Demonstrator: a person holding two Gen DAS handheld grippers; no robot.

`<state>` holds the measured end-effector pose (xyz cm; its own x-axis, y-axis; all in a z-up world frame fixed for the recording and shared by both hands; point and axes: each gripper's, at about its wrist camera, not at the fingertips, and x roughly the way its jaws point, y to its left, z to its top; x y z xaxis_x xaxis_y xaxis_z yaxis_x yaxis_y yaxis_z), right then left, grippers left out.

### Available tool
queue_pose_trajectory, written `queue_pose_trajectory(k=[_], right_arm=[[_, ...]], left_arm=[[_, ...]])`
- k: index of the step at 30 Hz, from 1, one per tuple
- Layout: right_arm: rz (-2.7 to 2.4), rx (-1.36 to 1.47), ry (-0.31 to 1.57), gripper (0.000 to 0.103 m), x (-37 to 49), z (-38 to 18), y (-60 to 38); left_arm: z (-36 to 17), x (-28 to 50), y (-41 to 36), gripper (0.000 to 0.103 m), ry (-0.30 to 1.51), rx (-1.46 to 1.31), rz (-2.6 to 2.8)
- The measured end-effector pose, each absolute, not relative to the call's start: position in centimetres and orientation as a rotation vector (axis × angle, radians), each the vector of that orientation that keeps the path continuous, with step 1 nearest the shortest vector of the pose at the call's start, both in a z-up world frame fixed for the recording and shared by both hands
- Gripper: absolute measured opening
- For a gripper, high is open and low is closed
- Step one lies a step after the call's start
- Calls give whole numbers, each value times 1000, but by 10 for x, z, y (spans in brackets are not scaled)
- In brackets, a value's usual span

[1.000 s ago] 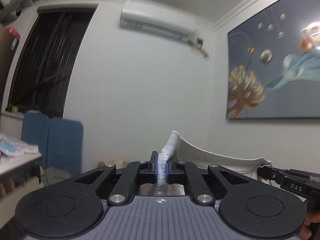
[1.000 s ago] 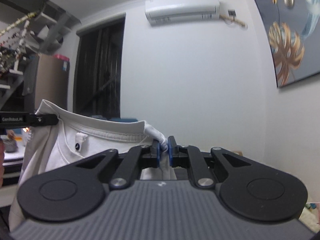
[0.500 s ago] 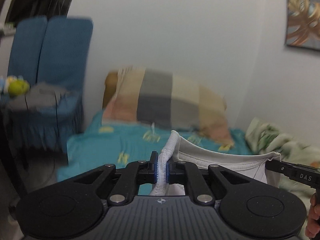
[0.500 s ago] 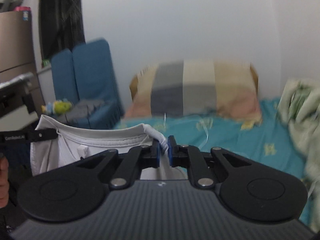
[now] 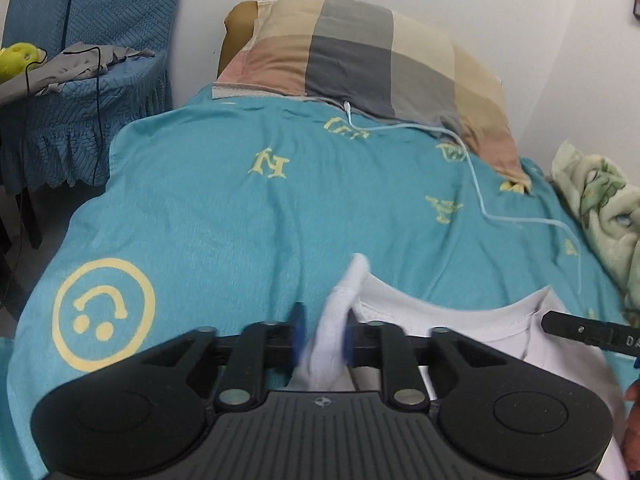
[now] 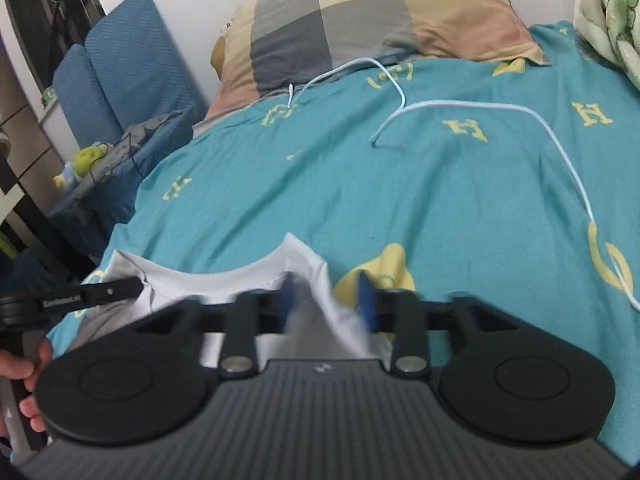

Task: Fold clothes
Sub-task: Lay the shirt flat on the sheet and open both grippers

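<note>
White T-shirt [image 5: 420,312] fabric is seen lying low over the teal bedspread [image 5: 240,208], its neckline stretched between the two grippers. In the left wrist view, the left gripper [image 5: 322,334] is seen with its blue-padded fingers [image 5: 298,330] parted, and a bunched fold of the shirt's shoulder stands loosely in the gap between them, blurred by motion; the cloth is no longer pinched. Beyond the fingertips, the collar curves away to the right, where the tip of the other tool [image 5: 580,328] is met. In the right wrist view, the right gripper [image 6: 326,304] is likewise shown released, its fingers [image 6: 366,300] spread wide, with the opposite shoulder of the shirt [image 6: 304,264] draped between them, nearer the left finger. To the left of these fingers, the collar runs toward the tip of the left tool [image 6: 96,292], whose handle is held by a hand [image 6: 28,376] at the frame edge. Ahead of both pairs of fingers, a light blue cable [image 6: 460,106] is laid in loops across the bedspread, and farther on a checked pillow [image 5: 372,52] is propped at the head of the bed. A blue covered chair [image 5: 80,80] is seen off to the left of the fingers, and a pale green blanket [image 5: 600,208] off to the right.
</note>
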<state>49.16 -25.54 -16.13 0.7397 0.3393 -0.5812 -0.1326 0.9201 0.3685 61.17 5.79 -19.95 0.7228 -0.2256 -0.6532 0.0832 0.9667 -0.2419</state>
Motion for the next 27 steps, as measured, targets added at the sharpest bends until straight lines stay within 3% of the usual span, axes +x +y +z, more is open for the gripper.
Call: queue_pose_trajectory(k=[2, 9, 20, 27], right_arm=[[267, 327, 676, 70, 485, -151, -259], [248, 333, 643, 71, 427, -97, -264], [213, 302, 554, 71, 256, -19, -272], [193, 259, 525, 71, 145, -1, -257]], left_arm=[[-181, 598, 58, 43, 738, -192, -176], [-116, 522, 60, 51, 700, -196, -181], [5, 307, 62, 57, 617, -170, -157], [8, 194, 89, 60, 602, -243, -123]])
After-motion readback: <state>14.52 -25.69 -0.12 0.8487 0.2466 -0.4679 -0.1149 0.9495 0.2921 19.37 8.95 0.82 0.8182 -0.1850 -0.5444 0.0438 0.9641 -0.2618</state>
